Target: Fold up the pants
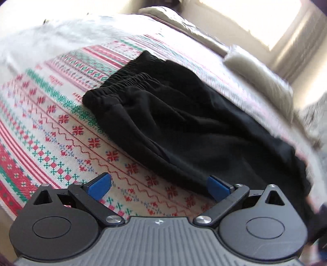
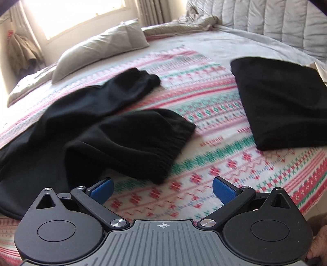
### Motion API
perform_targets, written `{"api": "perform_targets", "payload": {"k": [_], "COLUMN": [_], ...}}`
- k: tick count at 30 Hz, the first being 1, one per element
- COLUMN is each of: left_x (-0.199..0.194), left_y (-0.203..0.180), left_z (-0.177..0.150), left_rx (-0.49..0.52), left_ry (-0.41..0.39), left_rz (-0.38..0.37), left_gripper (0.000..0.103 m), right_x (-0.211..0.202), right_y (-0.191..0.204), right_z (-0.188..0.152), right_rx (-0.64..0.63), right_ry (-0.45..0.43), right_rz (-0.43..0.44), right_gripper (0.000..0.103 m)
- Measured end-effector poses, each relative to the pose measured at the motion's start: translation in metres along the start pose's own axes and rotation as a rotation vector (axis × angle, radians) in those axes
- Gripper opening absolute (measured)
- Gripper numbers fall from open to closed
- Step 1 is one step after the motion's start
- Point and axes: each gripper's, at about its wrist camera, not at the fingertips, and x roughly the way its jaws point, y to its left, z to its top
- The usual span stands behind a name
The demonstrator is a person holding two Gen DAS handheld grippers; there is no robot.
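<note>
Black pants (image 1: pixel 184 122) lie crumpled on a red, green and white patterned blanket (image 1: pixel 51 126). Their elastic waistband (image 1: pixel 122 83) shows in the left wrist view, far from me. My left gripper (image 1: pixel 159 187) hovers open near the pants' lower edge, its blue pads holding nothing. The right wrist view shows both pant legs (image 2: pixel 102 126) spread apart, with cuffs (image 2: pixel 175 141) pointing right. Just in front of the nearer leg, my right gripper (image 2: pixel 162 189) is open and empty above the blanket (image 2: pixel 224 169).
A folded black garment (image 2: pixel 286 102) rests on the blanket at the right. A grey pillow (image 2: pixel 98 49) and a rumpled duvet (image 2: pixel 255 20) lie at the bed's far side under a bright window (image 2: pixel 77 14). Clothes hang at the far left wall (image 2: pixel 20 51).
</note>
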Motion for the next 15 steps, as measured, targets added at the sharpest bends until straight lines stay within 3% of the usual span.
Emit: {"api": "perform_targets", "payload": {"k": [1,3,7,12,15], "left_x": [0.004,0.01,0.015,0.029,0.035], "left_y": [0.008,0.018,0.023,0.027,0.03], "left_z": [0.005,0.011,0.015,0.027,0.031], "left_rx": [-0.024,-0.071,-0.136,-0.141,-0.145], "left_ry": [-0.01,-0.02,-0.043,-0.067,-0.063], "left_rz": [-0.017,-0.038,-0.047,-0.011,-0.01], "left_gripper": [0.097,0.08,0.061,0.021,0.012], "right_x": [0.003,0.009,0.02,0.024,0.028], "right_y": [-0.002,-0.003,0.012,0.039,0.049], "right_z": [-0.002,-0.005,-0.012,-0.018,-0.018], "right_rx": [0.0,-0.011,-0.106,-0.311,-0.407], "right_ry": [0.008,0.027,0.034,-0.064,-0.126], "right_rz": [-0.003,-0.003,-0.037,-0.124,-0.185], "right_gripper": [0.103,0.102,0.097,0.09,0.077]}}
